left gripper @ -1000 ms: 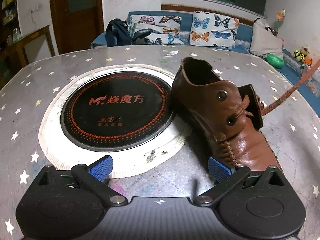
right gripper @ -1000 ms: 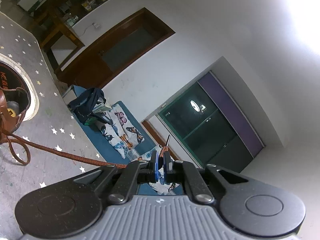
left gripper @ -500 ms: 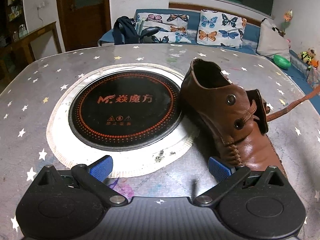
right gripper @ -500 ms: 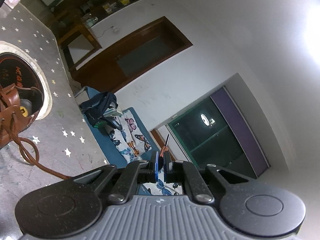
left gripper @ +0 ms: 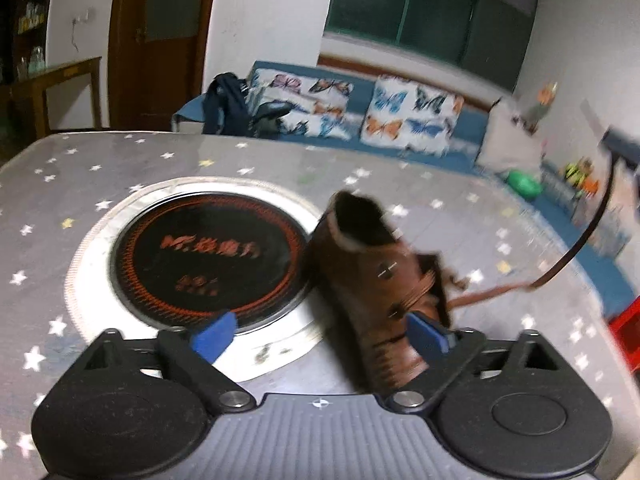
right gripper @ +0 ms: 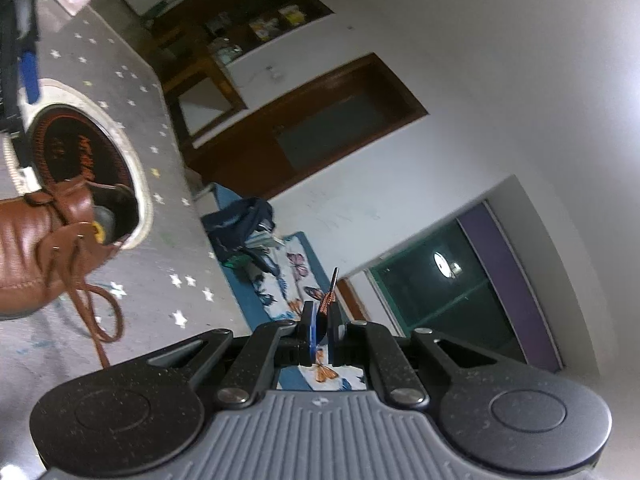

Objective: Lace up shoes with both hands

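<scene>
Star-patterned table (left gripper: 120, 160), round induction cooktop (left gripper: 208, 256), butterfly cushions (left gripper: 412, 120), wooden door (left gripper: 160, 40)

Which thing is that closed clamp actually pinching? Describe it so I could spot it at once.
Start at the starry table with the round black cooktop. The brown shoe stands at the cooktop's right edge, and a thin brown lace runs from its eyelets up to the right gripper. It is the only cord in sight, ending in a dark stiff tip above the pads.

Induction cooktop (left gripper: 208, 256) set in table (left gripper: 120, 160), orange brand mark at centre beginning "M", remainder motion-blurred and unreadable, small orange marks at 6 o'clock illegible, no other legible text.
</scene>
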`<state>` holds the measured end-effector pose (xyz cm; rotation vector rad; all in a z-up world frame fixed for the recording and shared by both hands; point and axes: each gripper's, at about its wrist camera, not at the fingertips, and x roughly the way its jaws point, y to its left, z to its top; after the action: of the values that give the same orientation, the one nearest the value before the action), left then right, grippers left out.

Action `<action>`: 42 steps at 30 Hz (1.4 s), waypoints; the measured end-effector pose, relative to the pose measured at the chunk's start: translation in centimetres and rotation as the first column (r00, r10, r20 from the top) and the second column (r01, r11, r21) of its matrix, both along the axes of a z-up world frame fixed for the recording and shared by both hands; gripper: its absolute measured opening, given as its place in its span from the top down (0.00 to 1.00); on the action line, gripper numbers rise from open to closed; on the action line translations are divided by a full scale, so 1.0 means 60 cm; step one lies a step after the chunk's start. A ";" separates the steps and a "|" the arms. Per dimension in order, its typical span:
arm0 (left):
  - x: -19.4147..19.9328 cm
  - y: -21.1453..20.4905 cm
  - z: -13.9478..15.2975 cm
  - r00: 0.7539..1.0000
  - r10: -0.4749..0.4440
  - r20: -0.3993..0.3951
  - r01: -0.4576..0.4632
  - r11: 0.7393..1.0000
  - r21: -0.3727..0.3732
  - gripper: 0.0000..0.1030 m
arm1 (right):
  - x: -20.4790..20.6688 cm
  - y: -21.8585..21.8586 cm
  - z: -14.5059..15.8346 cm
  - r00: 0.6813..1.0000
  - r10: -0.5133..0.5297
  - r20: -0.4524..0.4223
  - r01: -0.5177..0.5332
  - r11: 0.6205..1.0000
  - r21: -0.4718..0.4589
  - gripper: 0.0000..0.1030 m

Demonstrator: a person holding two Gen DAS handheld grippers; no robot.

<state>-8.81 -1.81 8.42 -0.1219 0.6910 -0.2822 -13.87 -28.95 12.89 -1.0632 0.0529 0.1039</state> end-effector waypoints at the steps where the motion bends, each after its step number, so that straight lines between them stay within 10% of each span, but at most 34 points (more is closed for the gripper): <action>1: 0.001 -0.002 0.003 1.000 0.000 0.001 0.000 1.000 -0.016 0.21 | -0.001 0.004 -0.004 1.000 0.010 -0.005 -0.010 1.000 -0.005 0.96; 9: 0.020 -0.046 0.015 1.000 0.000 0.001 0.000 0.995 -0.101 0.43 | -0.010 0.031 -0.028 0.995 0.081 -0.055 -0.084 0.996 -0.037 0.96; 26: 0.046 -0.070 -0.003 0.995 0.087 -0.055 -0.092 0.991 -0.094 0.44 | -0.013 0.043 -0.049 0.986 0.143 -0.089 -0.147 0.988 -0.044 0.96; 42: 0.003 -0.162 -0.019 1.000 0.022 0.005 -0.023 0.982 0.186 0.04 | 0.009 0.001 0.060 0.991 0.063 0.119 -0.070 0.996 0.058 0.96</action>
<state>-8.65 -11.53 7.26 0.0486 0.7096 -0.1948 -13.34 -28.89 16.47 -1.0071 -0.0911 0.1027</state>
